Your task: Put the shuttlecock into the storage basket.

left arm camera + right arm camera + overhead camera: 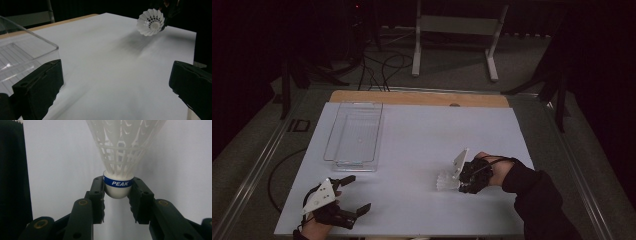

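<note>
The right gripper (117, 192) clamps the shuttlecock (120, 157) by its cork; next, probably carry it left into the clear tray (354, 132). The left gripper (357, 192) waits wide open.

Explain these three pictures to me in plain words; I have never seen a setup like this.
A person sits at a table and holds a hand-operated grasping tool in each hand. The high view looks down from above: the left tool hangs open near the table's near edge, and the right tool grips a white shuttlecock. The other two pictures come from small cameras riding on the tools. In the right gripper view, two black jaws pinch the shuttlecock's rounded cork base, at the blue band reading PEAK. The left gripper view looks between that tool's spread jaws across the white table sheet. A clear plastic tray lies on it.
</note>
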### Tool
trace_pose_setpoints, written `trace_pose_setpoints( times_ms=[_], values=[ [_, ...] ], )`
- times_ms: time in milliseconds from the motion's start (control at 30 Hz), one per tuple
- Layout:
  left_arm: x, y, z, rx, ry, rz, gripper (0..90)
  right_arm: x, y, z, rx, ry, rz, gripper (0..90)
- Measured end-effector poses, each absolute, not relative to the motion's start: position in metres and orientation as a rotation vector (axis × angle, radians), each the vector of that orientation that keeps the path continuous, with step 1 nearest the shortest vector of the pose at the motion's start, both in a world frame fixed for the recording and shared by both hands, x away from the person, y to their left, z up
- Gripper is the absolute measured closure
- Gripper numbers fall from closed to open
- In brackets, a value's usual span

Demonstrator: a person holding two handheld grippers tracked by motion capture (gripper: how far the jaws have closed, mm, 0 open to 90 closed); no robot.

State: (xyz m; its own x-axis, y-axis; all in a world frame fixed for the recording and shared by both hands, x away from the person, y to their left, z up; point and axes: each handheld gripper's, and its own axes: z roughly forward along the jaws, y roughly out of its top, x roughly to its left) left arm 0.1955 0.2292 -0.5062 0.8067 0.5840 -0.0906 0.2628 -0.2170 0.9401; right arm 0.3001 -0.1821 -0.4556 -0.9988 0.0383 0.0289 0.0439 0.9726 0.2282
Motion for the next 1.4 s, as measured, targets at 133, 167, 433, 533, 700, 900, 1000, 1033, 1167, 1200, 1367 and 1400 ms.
trace_pose_setpoints(
  times_ms=[133,167,433,533,700,900,1000,1033,1167,1200,1367,1400],
  values=[
    [0.198,0.230,-0.494,1.808,0.641,0.339,0.0,0.300,-0.182,-0.454,-0.079,-3.091,-0.364,66.4],
    [0.198,0.230,-0.492,1.811,0.641,0.340,0.0,0.301,-0.182,-0.454,-0.075,-3.090,-0.361,66.4],
    [0.207,0.231,-0.472,1.818,0.615,0.314,0.0,0.301,-0.180,-0.452,-0.077,-3.087,-0.357,66.4],
    [0.211,0.228,-0.464,1.841,0.600,0.313,0.0,0.299,-0.180,-0.454,-0.072,-3.082,-0.351,66.4],
    [0.219,0.216,-0.449,1.892,0.558,0.309,0.0,0.298,-0.179,-0.454,-0.066,-3.085,-0.351,66.4],
    [0.227,0.202,-0.438,1.921,0.540,0.308,0.0,0.297,-0.180,-0.452,-0.089,-3.079,-0.357,66.4],
    [0.231,0.198,-0.433,1.926,0.544,0.301,0.0,0.297,-0.181,-0.453,-0.075,-3.081,-0.357,66.4],
    [0.232,0.196,-0.432,1.929,0.542,0.298,0.0,0.297,-0.181,-0.453,-0.077,-3.082,-0.360,66.4],
    [0.236,0.187,-0.429,1.968,0.556,0.289,0.0,0.297,-0.182,-0.452,-0.083,-3.084,-0.369,66.4],
    [0.237,0.185,-0.428,1.969,0.559,0.280,0.0,0.297,-0.182,-0.452,-0.082,-3.084,-0.372,66.4],
    [0.242,0.179,-0.424,1.975,0.577,0.244,0.0,0.296,-0.182,-0.452,-0.081,-3.084,-0.364,66.4],
    [0.245,0.176,-0.422,1.994,0.576,0.222,0.0,0.296,-0.181,-0.452,-0.076,-3.084,-0.364,66.4]
  ],
)
